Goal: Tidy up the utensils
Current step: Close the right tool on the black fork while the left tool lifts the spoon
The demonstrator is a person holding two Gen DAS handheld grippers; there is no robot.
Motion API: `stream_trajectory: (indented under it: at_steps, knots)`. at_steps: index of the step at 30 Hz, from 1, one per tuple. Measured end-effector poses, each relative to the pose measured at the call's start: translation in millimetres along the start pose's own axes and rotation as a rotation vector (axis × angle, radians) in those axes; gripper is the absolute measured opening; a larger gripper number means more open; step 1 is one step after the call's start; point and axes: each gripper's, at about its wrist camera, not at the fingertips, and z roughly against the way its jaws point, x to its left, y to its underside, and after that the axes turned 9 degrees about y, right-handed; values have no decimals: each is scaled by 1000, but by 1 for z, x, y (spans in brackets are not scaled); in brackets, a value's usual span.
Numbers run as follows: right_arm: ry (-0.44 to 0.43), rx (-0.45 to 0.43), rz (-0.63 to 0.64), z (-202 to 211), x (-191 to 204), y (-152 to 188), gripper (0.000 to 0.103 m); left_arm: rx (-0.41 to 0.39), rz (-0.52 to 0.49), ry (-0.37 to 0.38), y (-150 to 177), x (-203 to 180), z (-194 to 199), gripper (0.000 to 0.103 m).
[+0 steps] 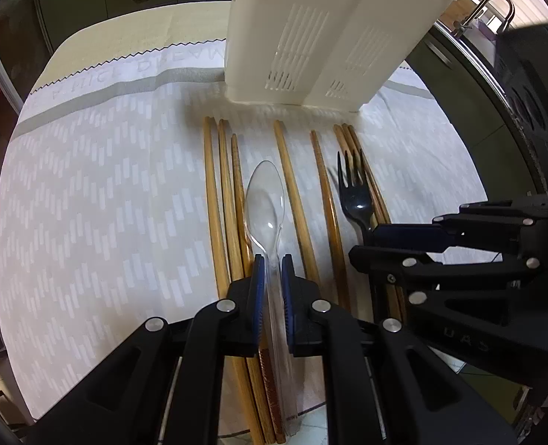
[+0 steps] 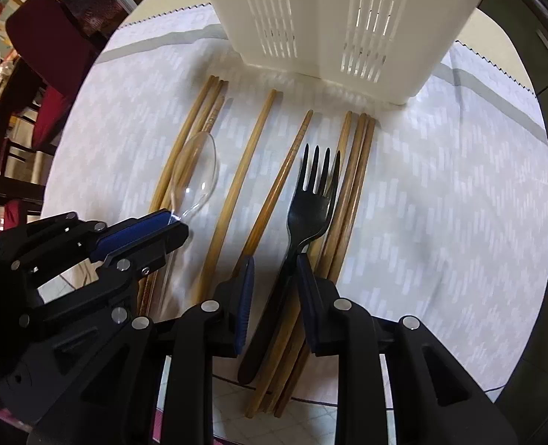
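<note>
A clear plastic spoon (image 1: pixel 264 207) lies among several wooden chopsticks (image 1: pixel 292 200) on a white cloth. My left gripper (image 1: pixel 272 259) is shut on the spoon's handle; the spoon also shows in the right wrist view (image 2: pixel 196 174). A black plastic fork (image 2: pixel 311 200) lies over chopsticks (image 2: pixel 351 193) on the right. My right gripper (image 2: pixel 274 263) straddles the fork's handle with the jaws partly closed and a gap on the left side. The fork also shows in the left wrist view (image 1: pixel 353 189).
A white slotted utensil holder (image 1: pixel 311 37) stands upright behind the chopsticks, also in the right wrist view (image 2: pixel 329 18). The patterned cloth (image 1: pixel 107 204) covers a round table. A dark red chair (image 2: pixel 51 55) stands at the far left.
</note>
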Motion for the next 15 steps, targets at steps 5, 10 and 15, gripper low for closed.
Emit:
stream_trajectory:
  at_steps: [5, 10, 15]
  knots:
    - [82, 26, 24, -9, 10, -15, 17, 19, -13, -8, -1, -5, -7, 9]
    - [104, -15, 36, -10, 18, -17, 12, 22, -25, -19, -5, -12, -15, 9]
    - [33, -106, -10, 0, 5, -2, 11, 7, -26, -25, -8, -14, -17, 9]
